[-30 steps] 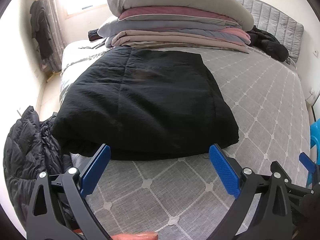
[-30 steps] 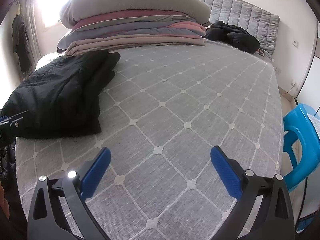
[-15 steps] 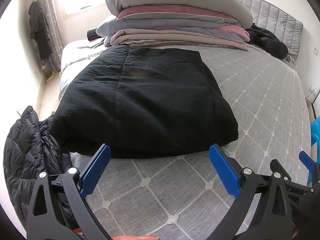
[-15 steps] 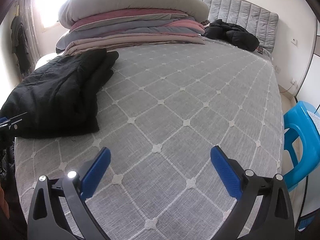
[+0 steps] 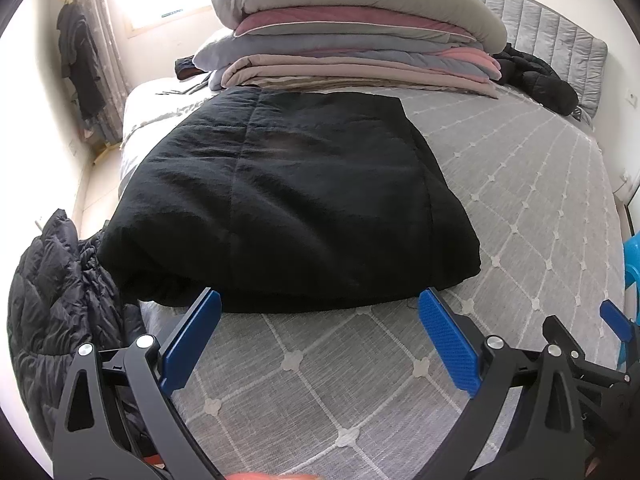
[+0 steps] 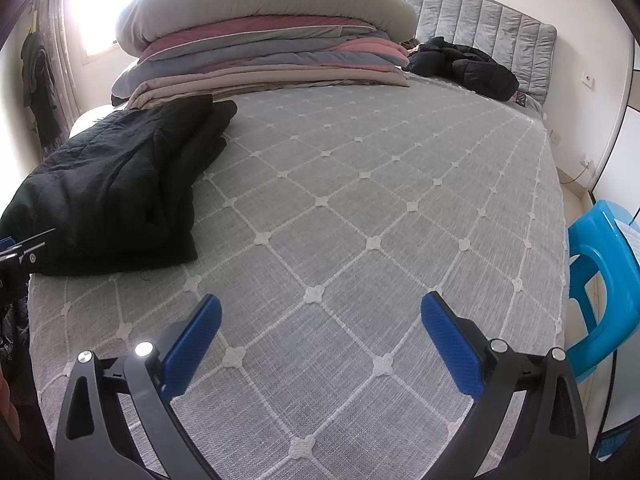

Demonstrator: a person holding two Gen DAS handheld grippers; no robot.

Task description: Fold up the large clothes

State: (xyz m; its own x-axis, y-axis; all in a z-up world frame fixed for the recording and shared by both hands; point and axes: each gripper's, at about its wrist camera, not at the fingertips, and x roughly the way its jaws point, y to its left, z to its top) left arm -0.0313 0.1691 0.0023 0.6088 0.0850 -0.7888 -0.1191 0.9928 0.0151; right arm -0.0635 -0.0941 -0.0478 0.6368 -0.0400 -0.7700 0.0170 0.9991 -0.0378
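**Q:** Where are you working?

**Me:** Grey quilted bedspread (image 6: 360,208) over a bed, with a tall stack of folded bedding (image 5: 352,40) at the far side and a padded headboard (image 6: 480,20) beyond it. My black garment (image 5: 288,208) lies flat on the bed's left part, folded into a thick, roughly rectangular bundle. A second dark puffy jacket (image 5: 52,312) hangs off the near-left corner, and another dark one (image 6: 460,64) sits by the headboard.

**Q:** What are your grippers doing?

**Me:** Both are spread wide and hold nothing. My left gripper (image 5: 318,320) hovers just in front of the bundle's near edge, blue pads flanking it without touching. My right gripper (image 6: 320,328) hangs over bare bedspread, well to the right of the garment.

**Q:** Which step is this, then?

**Me:** I judge the black piece to be nearly or fully folded, since its edges are stacked and squared. It looks like the pause between a fold and whatever follows.

**Q:** And the next move?

**Me:** If another fold is wanted, I'd bring the right gripper over to the bundle's near-right corner, pinch both near corners through all the layers, and lift them together so the padding doesn't slide apart. Otherwise, the jacket at the near-left corner seems the likely next piece.
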